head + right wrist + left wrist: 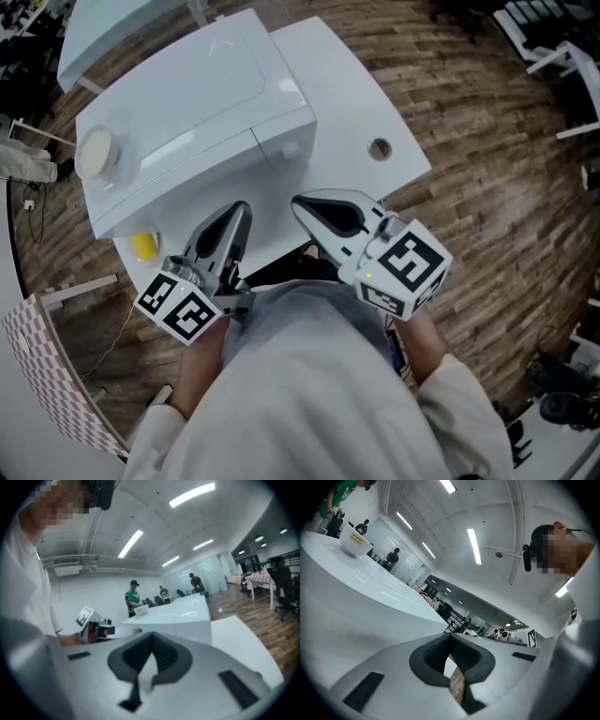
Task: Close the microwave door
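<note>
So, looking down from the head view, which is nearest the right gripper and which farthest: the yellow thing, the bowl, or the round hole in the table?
1. Round hole, in the table, just right of the right gripper.
2. Yellow thing, on the table, to the left.
3. Bowl, on the microwave's far left corner.

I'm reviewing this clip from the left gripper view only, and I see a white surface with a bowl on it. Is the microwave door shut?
Observer: In the head view the microwave door sits flush with the front, so it looks shut.
Operator: Where is the right gripper?
Observer: The right gripper hangs short of that door, fingers together, holding nothing.
Operator: Anything else on the table?
Observer: A small yellow object lies on the table in front of the door, toward the person's left.
</note>
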The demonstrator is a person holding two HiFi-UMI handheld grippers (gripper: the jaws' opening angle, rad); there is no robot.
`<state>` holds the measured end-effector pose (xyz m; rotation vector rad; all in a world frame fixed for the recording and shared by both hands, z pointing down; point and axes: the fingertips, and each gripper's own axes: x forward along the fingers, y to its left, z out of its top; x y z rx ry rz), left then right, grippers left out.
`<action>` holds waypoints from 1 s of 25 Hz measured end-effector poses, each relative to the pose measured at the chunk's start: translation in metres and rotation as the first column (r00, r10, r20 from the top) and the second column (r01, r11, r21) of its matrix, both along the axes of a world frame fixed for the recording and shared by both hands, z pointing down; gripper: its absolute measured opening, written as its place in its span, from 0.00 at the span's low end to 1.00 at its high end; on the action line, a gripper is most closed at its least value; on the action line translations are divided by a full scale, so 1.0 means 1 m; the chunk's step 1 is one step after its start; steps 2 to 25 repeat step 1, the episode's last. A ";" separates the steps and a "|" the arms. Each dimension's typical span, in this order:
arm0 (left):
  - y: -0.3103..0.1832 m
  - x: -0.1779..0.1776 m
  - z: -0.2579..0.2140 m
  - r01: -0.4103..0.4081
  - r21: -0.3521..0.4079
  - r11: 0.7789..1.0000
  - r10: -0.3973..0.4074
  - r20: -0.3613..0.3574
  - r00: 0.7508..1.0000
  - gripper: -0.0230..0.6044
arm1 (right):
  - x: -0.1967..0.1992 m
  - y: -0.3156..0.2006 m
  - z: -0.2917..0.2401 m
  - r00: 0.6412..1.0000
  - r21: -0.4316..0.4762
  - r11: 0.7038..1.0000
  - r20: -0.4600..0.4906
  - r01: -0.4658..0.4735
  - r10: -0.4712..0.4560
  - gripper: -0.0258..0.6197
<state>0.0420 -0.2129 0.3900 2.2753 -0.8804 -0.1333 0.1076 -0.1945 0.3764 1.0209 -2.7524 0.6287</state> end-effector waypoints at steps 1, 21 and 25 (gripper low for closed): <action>0.000 -0.001 0.001 0.000 -0.002 1.000 0.000 0.000 1.000 0.06 | -0.001 0.000 0.000 1.000 0.000 1.000 0.001 0.001 -0.001 0.08; 0.000 -0.001 0.001 0.000 -0.002 1.000 0.000 0.000 1.000 0.06 | -0.001 0.000 0.000 1.000 0.000 1.000 0.001 0.001 -0.001 0.08; 0.000 -0.001 0.001 0.000 -0.002 1.000 0.000 0.000 1.000 0.06 | -0.001 0.000 0.000 1.000 0.000 1.000 0.001 0.001 -0.001 0.08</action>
